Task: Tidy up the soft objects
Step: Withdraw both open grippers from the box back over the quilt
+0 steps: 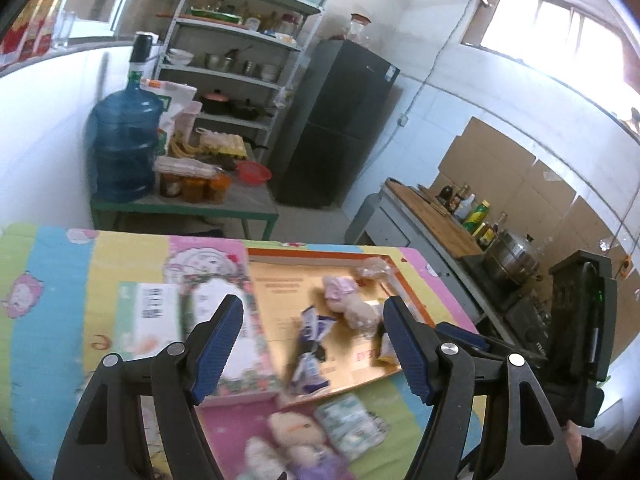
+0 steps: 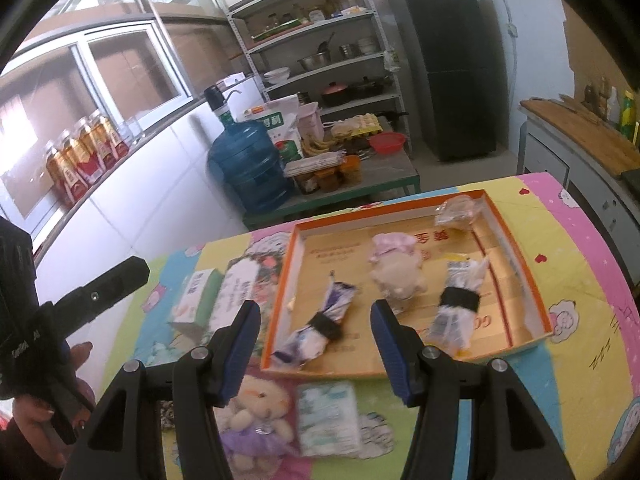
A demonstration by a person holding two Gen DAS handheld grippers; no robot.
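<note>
Both hand-held grippers, left (image 1: 314, 338) and right (image 2: 314, 344), hang released and empty over the table (image 2: 580, 280). The orange tray (image 2: 516, 236) already holds some softies; the plush bear (image 2: 260, 408) and tissue pack (image 2: 328, 420) sit just outside. I'd pinch the bear's belly gently.

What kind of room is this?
Most likely a home kitchen: a dark fridge, a shelf of pots and bowls, and a big water jug stand behind the colourful table.
</note>
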